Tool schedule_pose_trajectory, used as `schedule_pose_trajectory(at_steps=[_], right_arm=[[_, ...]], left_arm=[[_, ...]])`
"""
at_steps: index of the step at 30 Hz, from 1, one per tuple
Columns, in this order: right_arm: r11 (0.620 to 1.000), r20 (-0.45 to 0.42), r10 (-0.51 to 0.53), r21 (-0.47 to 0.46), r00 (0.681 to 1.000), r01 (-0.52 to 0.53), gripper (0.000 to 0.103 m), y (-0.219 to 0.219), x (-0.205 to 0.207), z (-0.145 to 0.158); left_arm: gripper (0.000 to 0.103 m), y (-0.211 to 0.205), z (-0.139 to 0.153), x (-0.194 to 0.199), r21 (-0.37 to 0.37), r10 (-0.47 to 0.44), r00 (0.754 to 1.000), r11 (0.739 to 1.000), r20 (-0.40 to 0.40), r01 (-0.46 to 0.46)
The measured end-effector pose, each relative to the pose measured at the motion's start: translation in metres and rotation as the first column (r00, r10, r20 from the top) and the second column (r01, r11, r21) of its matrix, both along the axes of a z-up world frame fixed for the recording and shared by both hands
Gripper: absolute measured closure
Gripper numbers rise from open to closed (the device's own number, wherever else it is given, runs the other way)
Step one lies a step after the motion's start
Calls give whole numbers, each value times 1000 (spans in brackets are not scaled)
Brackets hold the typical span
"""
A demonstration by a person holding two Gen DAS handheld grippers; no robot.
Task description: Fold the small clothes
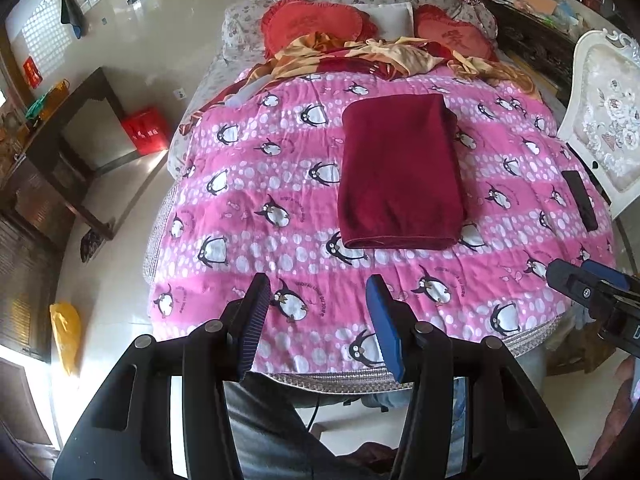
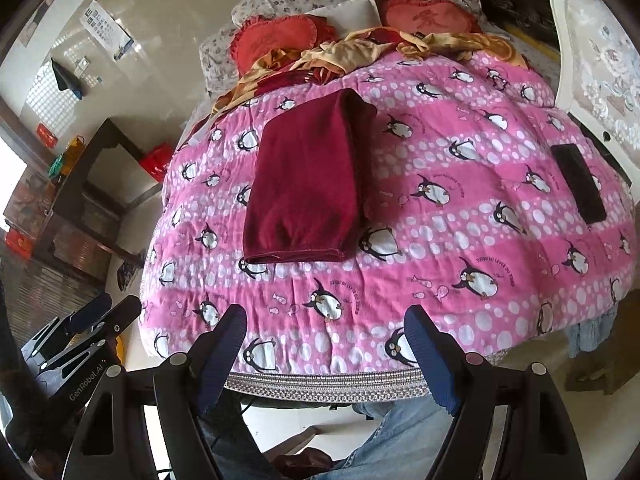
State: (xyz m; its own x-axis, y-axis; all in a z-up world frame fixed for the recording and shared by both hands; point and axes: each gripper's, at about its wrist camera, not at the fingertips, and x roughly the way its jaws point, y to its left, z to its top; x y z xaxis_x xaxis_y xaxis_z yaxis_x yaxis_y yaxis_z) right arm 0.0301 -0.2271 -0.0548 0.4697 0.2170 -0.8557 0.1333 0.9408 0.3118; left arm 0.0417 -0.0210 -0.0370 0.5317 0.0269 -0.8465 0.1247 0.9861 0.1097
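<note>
A dark red garment [image 1: 400, 172] lies folded into a neat rectangle on the pink penguin quilt [image 1: 280, 184], toward the middle of the bed. The right wrist view shows the same garment [image 2: 304, 188] left of centre on the quilt [image 2: 460, 200]. My left gripper [image 1: 318, 292] hovers over the quilt's near edge, open, with nothing between its fingers. My right gripper [image 2: 326, 320] also hangs over the near edge, open wider and empty. Both stand well short of the garment. The right gripper [image 1: 580, 280] shows at the right edge of the left wrist view, the left gripper [image 2: 106, 312] at the lower left of the right one.
A black phone-like slab [image 1: 580, 200] lies at the quilt's right side, beside a white ornate chair [image 1: 604, 112]. Red heart cushions [image 1: 312, 24] and crumpled yellow-red cloth [image 1: 380, 52] fill the head of the bed. A dark desk [image 1: 80, 140] stands left. A person's legs [image 2: 400, 440] are below.
</note>
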Motion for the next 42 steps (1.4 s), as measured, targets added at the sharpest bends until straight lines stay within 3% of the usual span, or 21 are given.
schedule_pose_trajectory(at_steps=[42], right_arm=[[999, 20, 40, -27, 999, -40, 24, 20, 2, 13]], left_arm=[[53, 8, 11, -9, -26, 31, 999, 999, -18, -31]])
